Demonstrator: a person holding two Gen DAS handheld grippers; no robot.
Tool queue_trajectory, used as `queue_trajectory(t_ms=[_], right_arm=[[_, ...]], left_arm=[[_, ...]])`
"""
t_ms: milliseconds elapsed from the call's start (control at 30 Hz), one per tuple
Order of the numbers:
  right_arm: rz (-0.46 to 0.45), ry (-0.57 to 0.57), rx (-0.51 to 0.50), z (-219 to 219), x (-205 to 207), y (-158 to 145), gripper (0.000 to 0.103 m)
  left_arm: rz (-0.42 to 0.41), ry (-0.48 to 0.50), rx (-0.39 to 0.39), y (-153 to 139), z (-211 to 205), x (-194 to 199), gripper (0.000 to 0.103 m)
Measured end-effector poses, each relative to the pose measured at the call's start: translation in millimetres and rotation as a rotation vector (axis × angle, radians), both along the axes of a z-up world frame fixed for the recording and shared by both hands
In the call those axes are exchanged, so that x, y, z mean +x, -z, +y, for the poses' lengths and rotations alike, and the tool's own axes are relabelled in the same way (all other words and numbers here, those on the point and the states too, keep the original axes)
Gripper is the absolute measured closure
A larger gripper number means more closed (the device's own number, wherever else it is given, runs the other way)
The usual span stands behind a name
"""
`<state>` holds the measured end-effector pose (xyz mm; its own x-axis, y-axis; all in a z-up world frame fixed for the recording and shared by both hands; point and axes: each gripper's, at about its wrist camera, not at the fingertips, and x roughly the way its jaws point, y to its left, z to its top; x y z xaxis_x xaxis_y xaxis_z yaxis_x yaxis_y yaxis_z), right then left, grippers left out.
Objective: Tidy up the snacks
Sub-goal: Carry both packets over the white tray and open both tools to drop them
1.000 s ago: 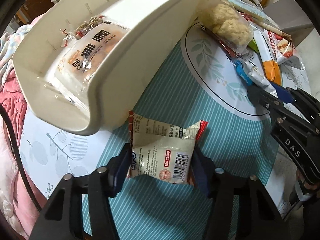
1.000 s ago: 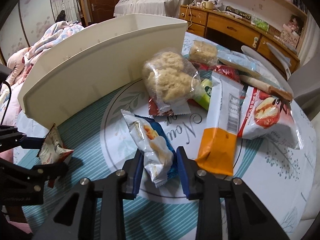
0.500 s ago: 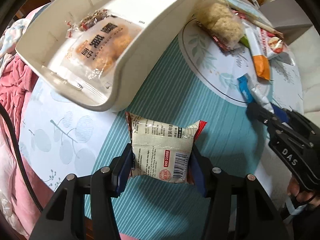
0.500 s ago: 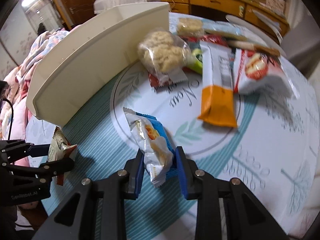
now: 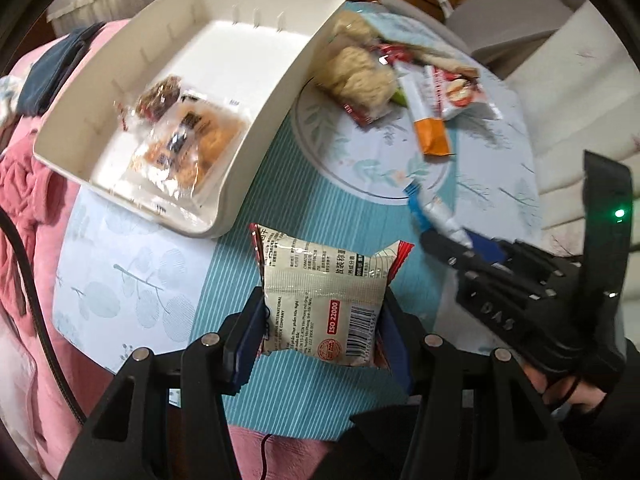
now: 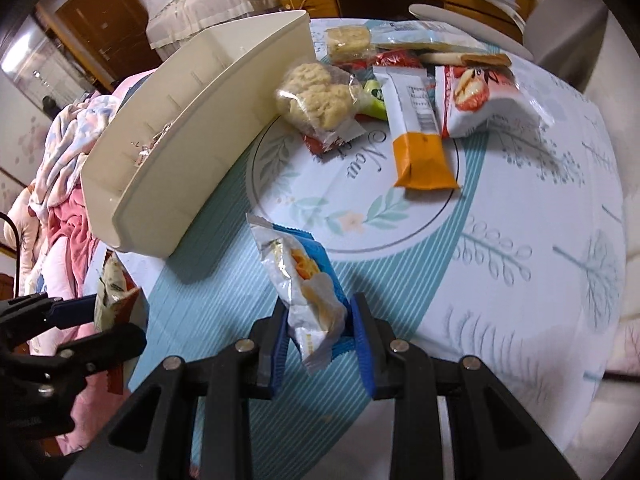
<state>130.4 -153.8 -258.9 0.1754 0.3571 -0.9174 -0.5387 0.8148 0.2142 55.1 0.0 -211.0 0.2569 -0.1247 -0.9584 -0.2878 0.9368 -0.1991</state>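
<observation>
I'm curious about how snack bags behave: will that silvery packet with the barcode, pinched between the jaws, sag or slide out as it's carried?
Probably not much. The silvery foil packet with the barcode stands up above the left gripper without drooping, so it seems puffy and fairly stiff. It looks light. Its glossy film could be slippery, though the sides appear firmly squeezed.

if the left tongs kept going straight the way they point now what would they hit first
Probably the teal striped tablecloth right below. The left tongs aim steeply down, shut on the silver snack packet, so the packet's far edge would land first, short of the white tray. Depth is unclear.
</observation>
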Motion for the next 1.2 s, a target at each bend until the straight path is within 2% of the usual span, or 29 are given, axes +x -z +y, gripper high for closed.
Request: queue_trajectory(t_ms=[133, 233, 467, 833, 1200], right_arm=[[0.034, 0.055, 0.021, 0, -10, -10, 0.074], [0.057, 0.111, 0.04, 2, -16, -19, 0.074], [0.064, 0.249, 0.073, 10, -23, -40, 0.074], [0.001, 0.372, 0.109, 52, -37, -71, 0.074], [-0.104, 0.422, 0.173, 110, -55, -87, 0.074]], left_arm=[[-0.017, 0.057, -0.017, -19, 7, -3, 0.05], [0.0, 0.092, -0.048, -32, 19, -2, 0.05], [-0.022, 0.199, -0.012, -60, 48, 3, 0.05], [-0.08, 0.319, 0.017, -88, 101, 19, 0.049], [-0.134, 0.362, 0.025, -86, 165, 34, 0.049]])
